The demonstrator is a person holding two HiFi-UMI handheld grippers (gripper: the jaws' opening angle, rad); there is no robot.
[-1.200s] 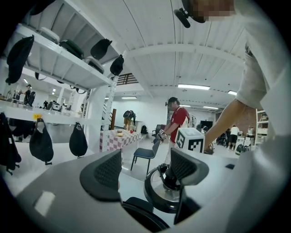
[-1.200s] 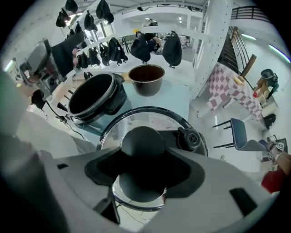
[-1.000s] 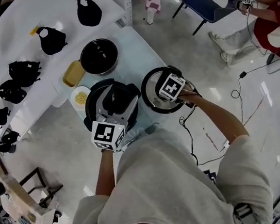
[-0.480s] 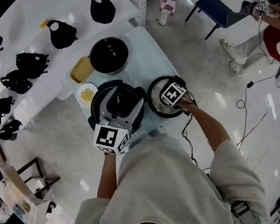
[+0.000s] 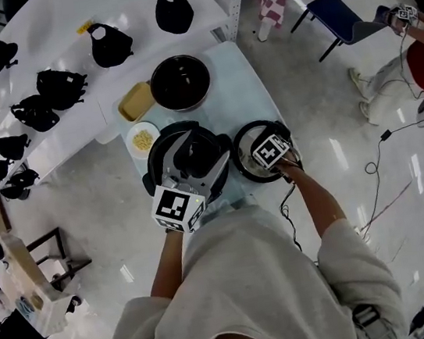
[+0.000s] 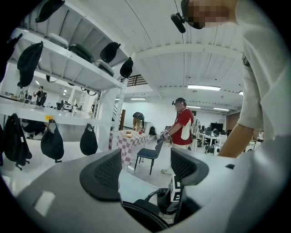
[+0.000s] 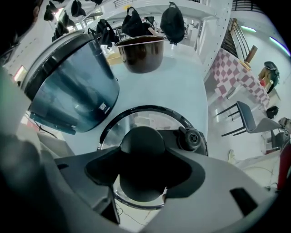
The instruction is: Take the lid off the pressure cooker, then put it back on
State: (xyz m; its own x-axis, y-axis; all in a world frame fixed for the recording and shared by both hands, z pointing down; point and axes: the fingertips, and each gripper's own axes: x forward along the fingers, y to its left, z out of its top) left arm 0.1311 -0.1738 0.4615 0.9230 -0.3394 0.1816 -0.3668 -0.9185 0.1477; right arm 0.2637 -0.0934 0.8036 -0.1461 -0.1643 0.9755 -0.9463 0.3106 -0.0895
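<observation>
Head view: the pressure cooker (image 5: 194, 153) stands near the front edge of the pale blue tabletop (image 5: 240, 81), close to the person. Its lid (image 5: 241, 162) is off. The lid lies flat just beside the cooker, by the right edge of the tabletop.

The right claw (image 7: 143, 170) points down onto the lid from above. In the right gripper view the lid's round black knob (image 7: 142, 145) sits right between the two jaws. The jaws stand wide, and their pads hold the knob by its sides.

The left claw (image 6: 145, 168) is at the cooker's near side and points almost level over its top. Its jaws are wide apart with nothing between them.

A black inner pot (image 5: 180, 82) stands toward the far edge of the tabletop.
</observation>
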